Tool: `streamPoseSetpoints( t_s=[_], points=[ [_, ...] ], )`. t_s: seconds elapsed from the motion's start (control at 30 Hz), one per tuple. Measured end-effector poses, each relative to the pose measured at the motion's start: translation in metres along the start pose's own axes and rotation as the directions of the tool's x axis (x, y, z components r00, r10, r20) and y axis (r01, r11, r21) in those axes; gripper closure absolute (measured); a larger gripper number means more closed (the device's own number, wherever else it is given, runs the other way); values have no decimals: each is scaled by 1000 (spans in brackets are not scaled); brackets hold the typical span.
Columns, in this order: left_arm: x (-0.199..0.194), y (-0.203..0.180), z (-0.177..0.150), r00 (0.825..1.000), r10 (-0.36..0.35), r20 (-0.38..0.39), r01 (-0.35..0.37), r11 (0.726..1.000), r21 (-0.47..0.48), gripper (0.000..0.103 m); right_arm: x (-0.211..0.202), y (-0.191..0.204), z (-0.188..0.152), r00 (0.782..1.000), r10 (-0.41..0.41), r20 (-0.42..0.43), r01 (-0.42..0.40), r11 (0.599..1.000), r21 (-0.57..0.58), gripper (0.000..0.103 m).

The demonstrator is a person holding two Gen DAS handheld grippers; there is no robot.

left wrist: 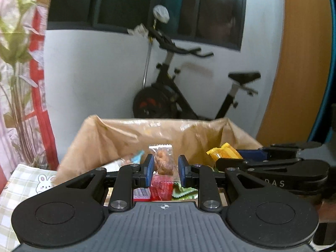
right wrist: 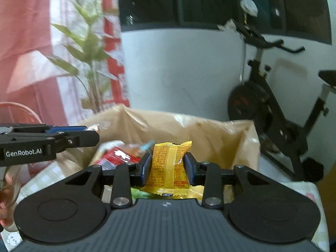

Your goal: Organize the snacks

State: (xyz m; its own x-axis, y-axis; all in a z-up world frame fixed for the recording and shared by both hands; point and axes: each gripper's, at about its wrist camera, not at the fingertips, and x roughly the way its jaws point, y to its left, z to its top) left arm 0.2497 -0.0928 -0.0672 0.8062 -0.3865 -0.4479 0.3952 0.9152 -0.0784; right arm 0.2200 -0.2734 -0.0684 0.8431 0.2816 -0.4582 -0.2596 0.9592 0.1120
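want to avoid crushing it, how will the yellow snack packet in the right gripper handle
The yellow snack packet looks puffy and crinkled, so probably light and squashy. Its glossy film may slip. The right gripper pinches its middle and it stands upright, so likely not floppy.

Exercise bike (left wrist: 189, 92) behind lined box (left wrist: 117, 134); plant (left wrist: 19, 84) left of box.

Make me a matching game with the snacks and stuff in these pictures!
Things:
1. yellow snack packet
2. clear packet of brown snacks
3. brown paper bag
4. exercise bike

Places:
A. by the white wall
B. in the left hand-held gripper
C. in the right hand-held gripper
D. behind both held packets

Pairs: 1-C, 2-B, 3-D, 4-A
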Motion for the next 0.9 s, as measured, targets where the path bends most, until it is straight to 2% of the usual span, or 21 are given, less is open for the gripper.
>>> streamPoseSetpoints(
  t_s=[0.1, 0.17, 0.23, 0.27, 0.37, 0.43, 0.5, 0.63, 0.9],
  points=[
    [11, 0, -2, 1000, 15, -25, -15, 1000, 5, 76, 5, -7, -3, 999, -21, -40, 22, 1000, 17, 66],
    [13, 2, -3, 999, 10, -39, -11, 1000, -8, 72, 5, -9, -5, 998, -34, -50, 35, 999, 15, 64],
    [11, 5, -2, 999, 15, -42, -15, 1000, -17, 46, 2, -11, -6, 997, -47, -53, 48, 999, 16, 63],
    [8, 6, -2, 999, 22, -36, -22, 1000, -19, 41, 0, -12, -7, 997, -50, -55, 52, 998, 21, 62],
    [-4, 8, 2, 999, 44, -20, -44, 999, -10, 31, -6, -12, -5, 997, -59, -50, 60, 998, 31, 46],
    [-14, 7, 8, 998, 66, -13, -66, 998, 2, 20, -12, -11, -2, 998, -60, -37, 61, 997, 36, 34],
    [-28, 5, 12, 996, 91, 9, -91, 996, 26, 13, -19, -8, 2, 998, -60, -30, 61, 997, 41, 26],
    [-59, -2, 22, 988, 142, 52, -146, 987, 70, 10, -40, 1, 11, 998, -60, -2, 60, 998, 37, 15],
    [-125, -10, 32, 971, 210, 115, -216, 975, 51, 5, -98, 28, 26, 993, -76, 91, 75, 997, 20, 6]
  ],
)
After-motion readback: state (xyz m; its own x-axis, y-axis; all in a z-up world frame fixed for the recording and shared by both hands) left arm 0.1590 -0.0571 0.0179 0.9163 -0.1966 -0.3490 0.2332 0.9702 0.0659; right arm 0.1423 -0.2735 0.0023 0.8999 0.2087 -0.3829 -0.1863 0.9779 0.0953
